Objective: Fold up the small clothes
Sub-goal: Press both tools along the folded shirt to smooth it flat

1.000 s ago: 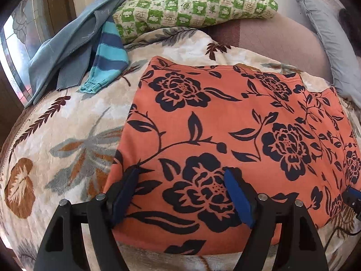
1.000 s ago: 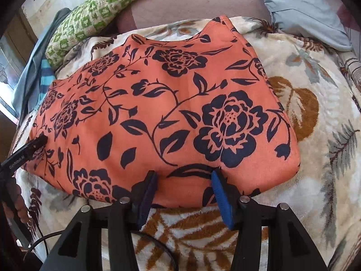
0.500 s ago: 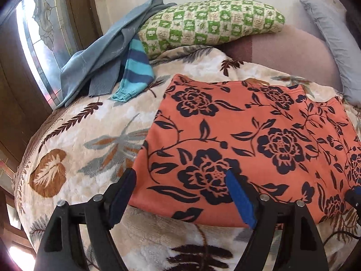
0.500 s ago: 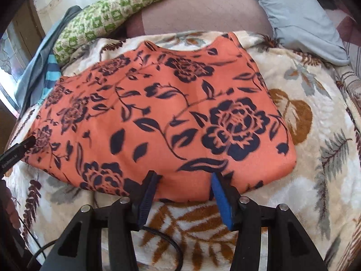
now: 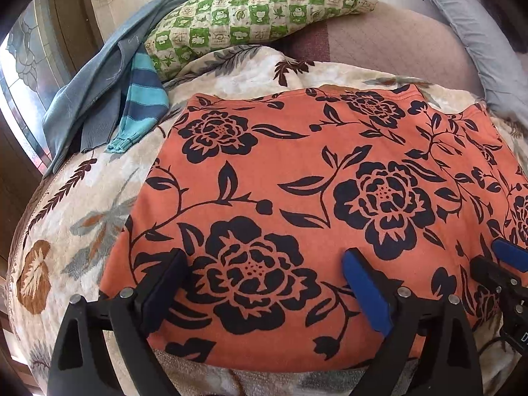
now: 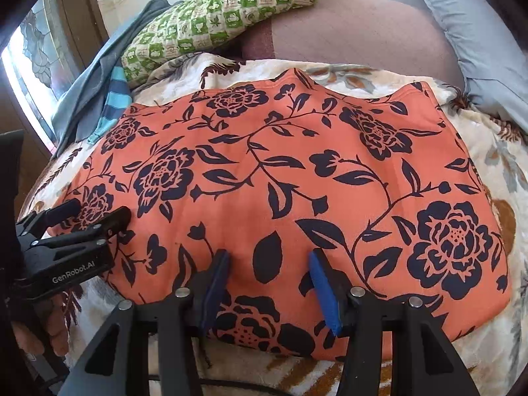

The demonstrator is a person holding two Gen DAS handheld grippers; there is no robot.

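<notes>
An orange garment with dark blue flowers [image 5: 297, 178] [image 6: 280, 171] lies folded flat on a floral blanket [image 5: 82, 217]. My left gripper [image 5: 264, 274] hovers over the garment's near left part. Its jaws are opening wide, with only flat cloth lying below the gap and neither pad pressing on it. In the right wrist view this gripper [image 6: 97, 211] sits at the garment's left edge. My right gripper [image 6: 269, 274] stands half open over the near edge, near the middle, pinching nothing. It also shows at the right border of the left wrist view [image 5: 498, 260].
A green checked pillow [image 5: 260, 6], a grey-blue garment [image 5: 95, 89] and a teal striped sleeve [image 5: 142, 105] lie at the back left. A grey pillow [image 6: 462, 23] and a brown cushion [image 6: 356, 29] lie behind. A window [image 5: 19, 76] is on the left. A hand [image 6: 49, 330] holds the left gripper.
Both grippers pulled back off the garment's near edge, then came forward over it again. The left jaws spread wider. The right gripper shifted left along the near edge, closer to the left one.
</notes>
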